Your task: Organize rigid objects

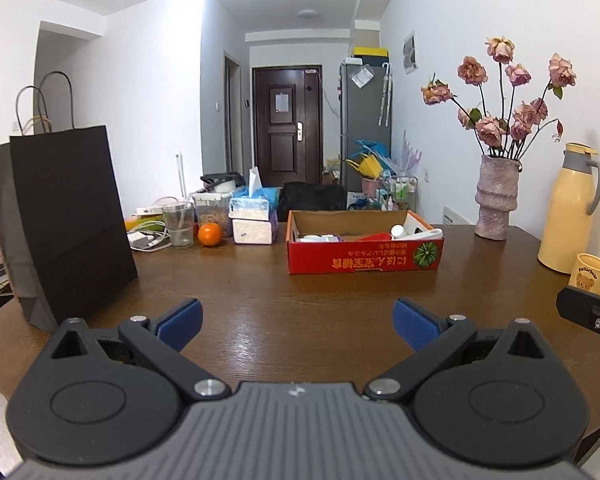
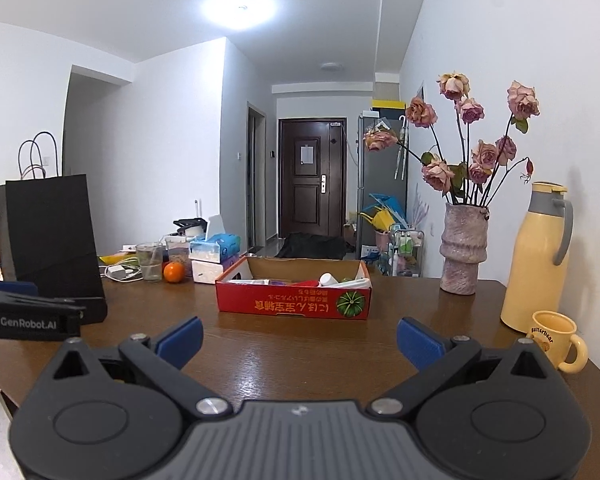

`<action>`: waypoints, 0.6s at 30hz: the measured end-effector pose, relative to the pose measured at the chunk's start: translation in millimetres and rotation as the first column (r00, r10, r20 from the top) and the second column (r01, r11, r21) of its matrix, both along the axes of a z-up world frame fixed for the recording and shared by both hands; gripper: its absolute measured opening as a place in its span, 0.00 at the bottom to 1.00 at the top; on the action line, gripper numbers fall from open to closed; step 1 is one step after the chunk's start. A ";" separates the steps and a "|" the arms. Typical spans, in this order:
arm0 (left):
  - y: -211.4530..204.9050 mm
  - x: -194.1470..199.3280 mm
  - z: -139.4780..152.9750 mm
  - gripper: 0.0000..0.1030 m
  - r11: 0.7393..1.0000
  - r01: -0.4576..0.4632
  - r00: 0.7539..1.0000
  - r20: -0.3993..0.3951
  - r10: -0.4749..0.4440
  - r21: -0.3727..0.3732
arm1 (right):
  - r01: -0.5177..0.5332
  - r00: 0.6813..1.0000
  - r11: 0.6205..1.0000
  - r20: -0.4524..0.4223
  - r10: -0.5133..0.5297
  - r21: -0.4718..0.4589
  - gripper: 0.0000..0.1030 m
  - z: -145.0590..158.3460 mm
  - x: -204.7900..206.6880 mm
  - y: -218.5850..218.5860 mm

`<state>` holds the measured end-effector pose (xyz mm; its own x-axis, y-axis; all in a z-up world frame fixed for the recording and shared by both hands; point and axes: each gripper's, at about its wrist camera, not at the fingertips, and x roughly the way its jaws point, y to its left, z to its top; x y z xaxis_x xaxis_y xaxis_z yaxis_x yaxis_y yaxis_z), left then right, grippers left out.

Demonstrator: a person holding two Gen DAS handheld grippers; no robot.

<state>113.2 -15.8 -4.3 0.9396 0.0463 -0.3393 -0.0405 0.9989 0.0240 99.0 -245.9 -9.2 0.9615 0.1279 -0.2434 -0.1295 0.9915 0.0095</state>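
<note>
I held my left gripper (image 1: 298, 324) and right gripper (image 2: 300, 342) low over the brown table (image 1: 300, 304), both spread wide and holding nothing. Ahead, the red cardboard box (image 1: 364, 254) sat mid-table, with bottles and small items inside, between a black paper bag (image 1: 72, 216) and a vase (image 1: 496, 196).

A lived-in home, probably a small flat: a dark brown wooden table (image 2: 300, 344) stands before a hallway ending in a dark panelled entrance door (image 2: 312, 178). A grey fridge (image 1: 364, 120) stands beside it, and a pinkish ceramic vase of dried roses (image 2: 462, 252) sits near the table's far right corner.
</note>
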 end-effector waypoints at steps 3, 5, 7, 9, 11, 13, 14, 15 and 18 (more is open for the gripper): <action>1.8 -3.4 2.2 1.00 1.000 -0.008 1.000 0.015 0.008 -0.003 | 0.001 1.000 1.000 0.005 -0.001 0.003 1.00 1.0 -3.2 0.8; 1.5 -4.0 2.0 1.00 1.000 -0.006 1.000 0.013 0.006 -0.002 | 0.000 1.000 1.000 0.005 0.000 0.001 1.00 1.0 -3.8 2.1; 1.9 -4.8 1.9 1.00 1.000 -0.005 1.000 0.011 0.005 -0.002 | -0.003 1.000 1.000 0.003 0.003 0.001 1.00 0.9 -4.1 2.8; 2.5 -5.3 1.9 1.00 1.000 -0.005 1.000 0.010 0.005 -0.004 | -0.004 1.000 1.000 0.002 0.004 -0.001 1.00 1.2 -4.1 3.3; 2.4 -5.3 1.8 1.00 1.000 -0.004 1.000 0.010 0.004 -0.004 | -0.004 1.000 1.000 0.000 0.004 -0.003 1.00 1.1 -4.7 4.3; 3.5 -6.0 0.7 1.00 1.000 -0.005 1.000 0.007 0.005 -0.004 | -0.004 1.000 1.000 0.000 0.004 -0.003 1.00 1.0 -4.7 4.5; 3.6 -6.0 0.5 1.00 1.000 -0.005 1.000 0.007 0.005 -0.005 | -0.004 1.000 1.000 0.000 0.004 -0.003 1.00 0.9 -4.7 4.5; 3.9 -6.2 0.4 1.00 1.000 -0.006 1.000 0.007 0.006 -0.005 | -0.004 1.000 1.000 0.000 0.004 -0.004 1.00 0.9 -4.8 4.5; 4.0 -6.2 0.1 1.00 1.000 -0.006 1.000 0.006 0.006 -0.005 | -0.006 1.000 1.000 -0.001 0.006 -0.003 1.00 0.9 -5.0 4.7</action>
<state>107.0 -11.8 -4.2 0.9413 0.0499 -0.3340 -0.0461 0.9988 0.0192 94.0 -241.2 -8.3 0.9604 0.1330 -0.2447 -0.1355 0.9908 0.0066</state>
